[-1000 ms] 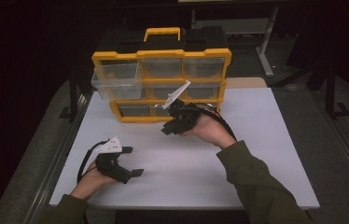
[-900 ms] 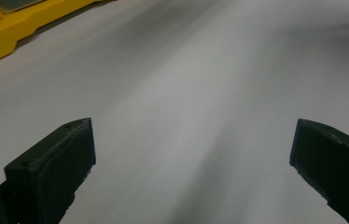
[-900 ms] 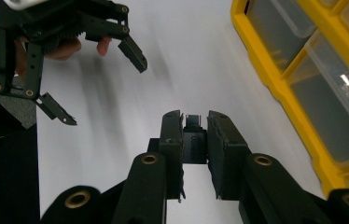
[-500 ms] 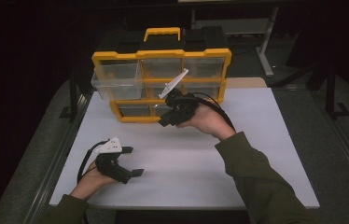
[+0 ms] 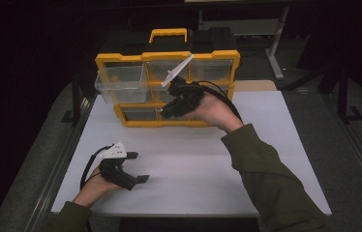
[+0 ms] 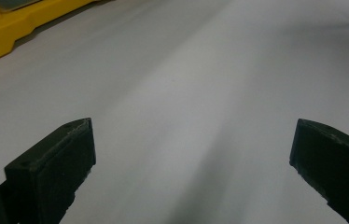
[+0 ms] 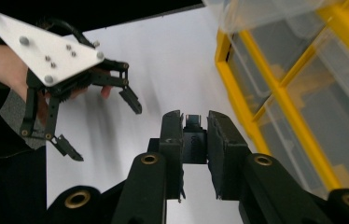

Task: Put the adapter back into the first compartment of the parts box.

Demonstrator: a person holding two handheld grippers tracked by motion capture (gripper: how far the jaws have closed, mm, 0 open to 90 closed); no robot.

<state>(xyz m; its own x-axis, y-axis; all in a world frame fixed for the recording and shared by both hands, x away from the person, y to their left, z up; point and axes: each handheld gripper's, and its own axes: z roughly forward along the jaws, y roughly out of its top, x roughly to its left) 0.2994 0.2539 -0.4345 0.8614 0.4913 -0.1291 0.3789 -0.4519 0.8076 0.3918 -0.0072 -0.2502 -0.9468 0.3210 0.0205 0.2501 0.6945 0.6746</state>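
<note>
While the left gripper (image 5: 138,166) rests spread wide on the white table (image 5: 266,159), the right gripper (image 7: 195,126), before a yellow drawer organizer (image 5: 121,59), pinches a small black part (image 7: 194,140).

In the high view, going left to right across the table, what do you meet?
Left hand-held gripper resting on the white table → clear drawer pulled out of the yellow organizer → right hand-held gripper, raised in front of the organizer.

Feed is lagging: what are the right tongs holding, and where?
The right tongs pinch a small black part by its two sides; what it is cannot be told.
</note>
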